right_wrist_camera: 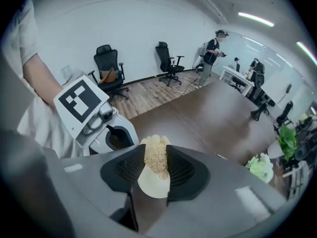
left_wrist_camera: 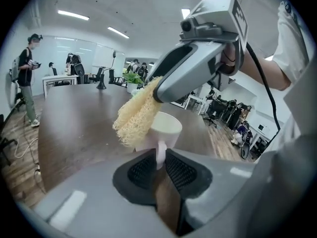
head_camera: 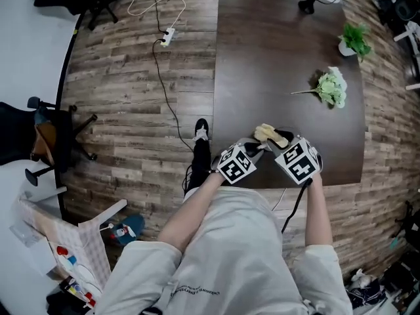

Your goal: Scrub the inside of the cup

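the left hand-held gripper (left_wrist_camera: 161, 165) is pinched on the handle (left_wrist_camera: 161, 154) of the pale cup (left_wrist_camera: 167, 128), holding it upright over the near edge of the dark desk (left_wrist_camera: 74, 118) with its mouth facing up. the right hand-held gripper (right_wrist_camera: 156, 168) is closed on a straw-coloured fibrous scrubber (right_wrist_camera: 156, 157). from the left gripper view the scrubber's long axis slants from upper right down to lower left, and its free end lies against the cup's left side, seemingly outside the rim rather than in it. the mouth therefore sits just right of and below the scrubber tip. the right hand is the one to move, probably shifting the tip across and down into the opening.
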